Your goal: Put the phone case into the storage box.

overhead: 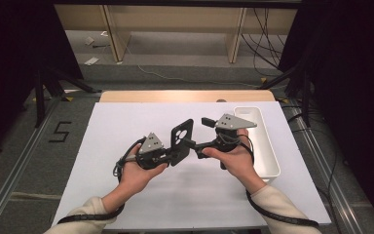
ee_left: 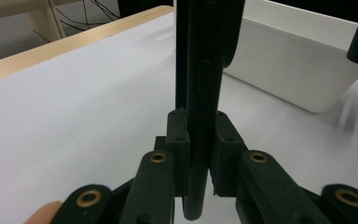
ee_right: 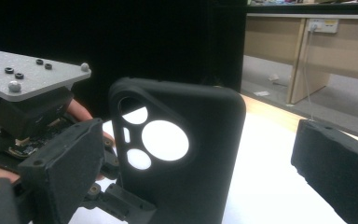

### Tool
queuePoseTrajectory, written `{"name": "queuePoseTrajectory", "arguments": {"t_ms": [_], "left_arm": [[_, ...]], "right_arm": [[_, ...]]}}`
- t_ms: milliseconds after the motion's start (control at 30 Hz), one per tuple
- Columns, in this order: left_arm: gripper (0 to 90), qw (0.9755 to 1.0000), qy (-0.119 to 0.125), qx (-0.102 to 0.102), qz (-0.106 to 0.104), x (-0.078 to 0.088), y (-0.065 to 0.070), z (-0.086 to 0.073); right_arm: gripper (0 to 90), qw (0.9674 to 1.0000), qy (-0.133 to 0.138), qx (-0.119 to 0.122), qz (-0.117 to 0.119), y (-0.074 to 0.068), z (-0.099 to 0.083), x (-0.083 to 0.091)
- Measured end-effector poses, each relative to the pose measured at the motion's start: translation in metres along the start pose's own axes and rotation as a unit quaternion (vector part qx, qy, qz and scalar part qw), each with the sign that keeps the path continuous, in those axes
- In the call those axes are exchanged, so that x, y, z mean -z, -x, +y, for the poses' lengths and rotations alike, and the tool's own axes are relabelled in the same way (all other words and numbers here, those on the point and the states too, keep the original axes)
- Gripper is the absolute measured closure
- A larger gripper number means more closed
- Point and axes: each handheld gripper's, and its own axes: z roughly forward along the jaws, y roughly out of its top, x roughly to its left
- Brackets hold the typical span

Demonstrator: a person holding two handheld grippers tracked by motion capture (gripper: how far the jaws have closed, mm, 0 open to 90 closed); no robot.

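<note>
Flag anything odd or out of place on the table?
Nothing stands out. The black phone case is clamped upright and edge-on in the left gripper, undamaged; the right gripper has its jaws open either side of it. The white bin sits square on the table's right side.

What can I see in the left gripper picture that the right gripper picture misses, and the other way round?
The left gripper view alone gives the phone case edge-on, a thin black slab clamped between the left gripper's pads, plus the white bin behind it. The right gripper view alone gives the case's flat back with its round camera cutouts, the grey plate on the left gripper, and the right gripper's own jaws standing wide to either side of the case without touching it. Both share the black case and the white table.
</note>
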Motion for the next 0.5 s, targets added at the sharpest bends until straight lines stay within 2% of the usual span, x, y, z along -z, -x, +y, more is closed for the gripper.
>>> {"name": "queuePoseTrajectory", "arguments": {"t_ms": [500], "left_arm": [[79.7,1.0000,-0.002,-0.002,0.002,-0.008,0.010,0.001]], "right_arm": [[0.6,0.9999,0.004,-0.005,-0.013,-0.010,-0.005,-0.012]]}}
